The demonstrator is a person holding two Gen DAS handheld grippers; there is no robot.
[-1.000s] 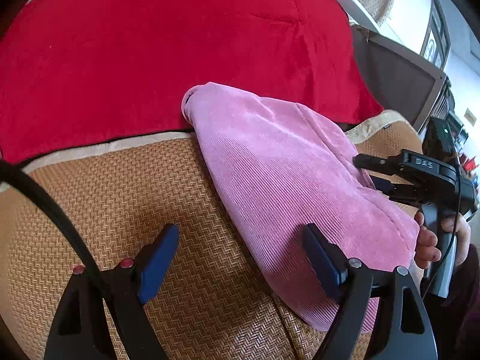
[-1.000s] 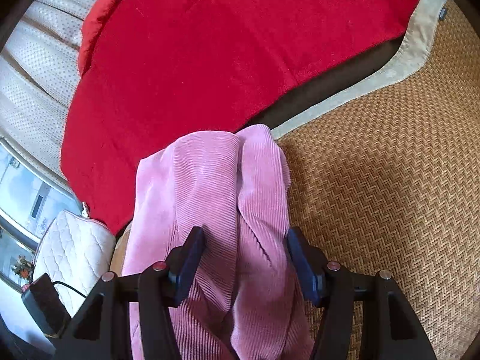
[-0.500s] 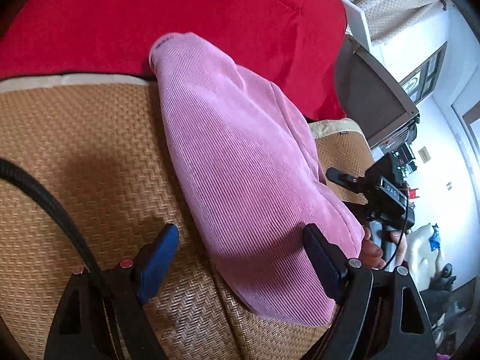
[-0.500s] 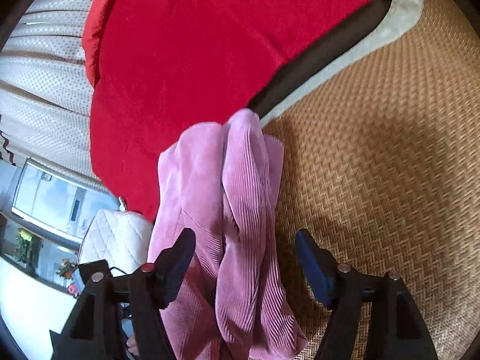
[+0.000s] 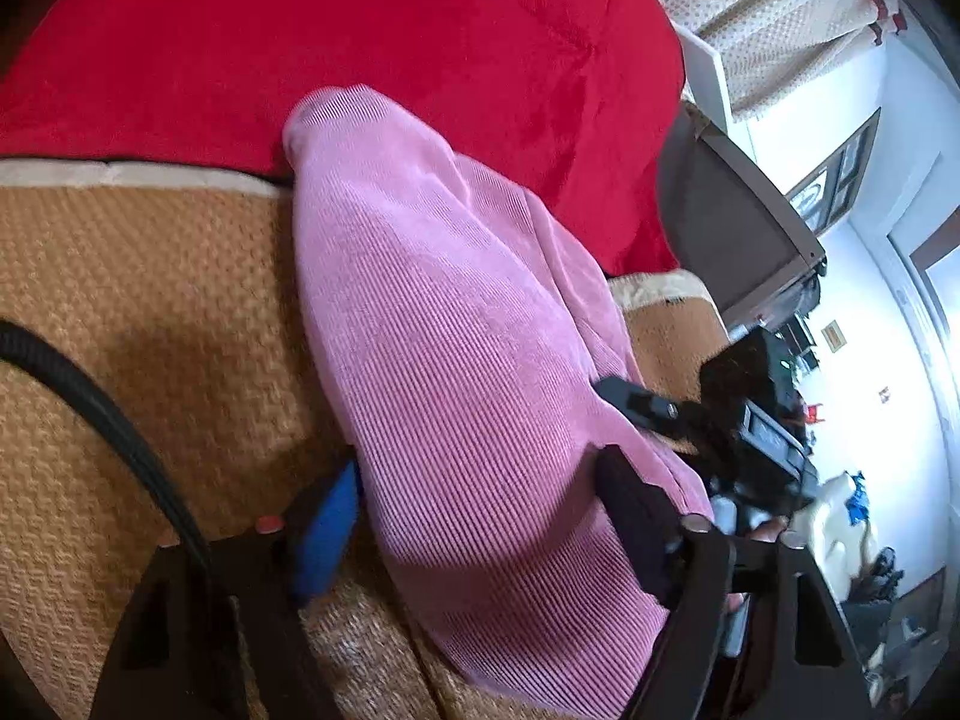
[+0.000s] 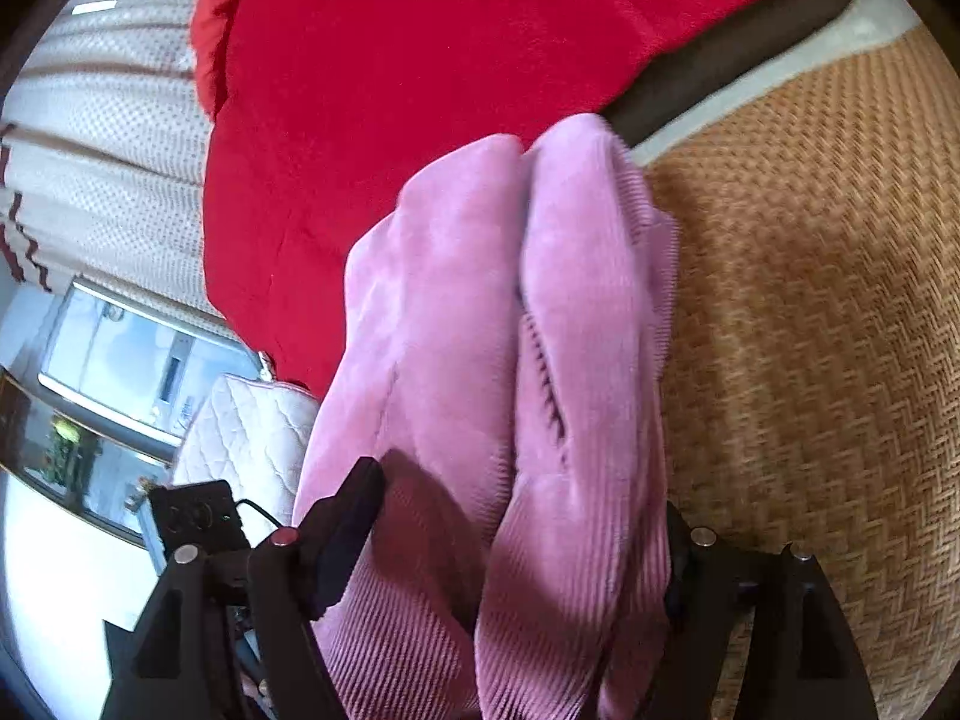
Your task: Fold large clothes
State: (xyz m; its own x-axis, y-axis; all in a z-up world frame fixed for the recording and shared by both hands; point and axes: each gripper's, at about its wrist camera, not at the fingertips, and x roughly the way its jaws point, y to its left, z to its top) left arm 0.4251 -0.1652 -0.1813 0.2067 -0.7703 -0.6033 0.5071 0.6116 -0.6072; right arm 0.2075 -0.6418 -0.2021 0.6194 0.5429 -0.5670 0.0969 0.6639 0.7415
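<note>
A folded pink corduroy garment (image 5: 456,372) lies on the woven mat (image 5: 150,312), its far end against the red blanket. My left gripper (image 5: 480,516) straddles its near end and its jaws are closing; the blue pad (image 5: 327,534) sits at the cloth's left edge and the other finger (image 5: 630,516) lies over the right side. In the right wrist view the garment (image 6: 480,330) shows as two thick folds. My right gripper (image 6: 516,534) also straddles it, jaws opening, with the right finger mostly hidden by cloth. In the left wrist view the right gripper (image 5: 660,414) is a black tool at the garment's right edge.
A red blanket (image 5: 360,48) covers the area behind the mat (image 6: 810,330). A white quilted bag (image 6: 240,438) and a window with curtains (image 6: 102,120) are on the right wrist view's left. A black cable (image 5: 90,396) crosses the left wrist view.
The left jaws have narrowed around the garment's near end and the view has rolled. The right jaws have widened off the folds, and the right gripper now sits lower over the cloth.
</note>
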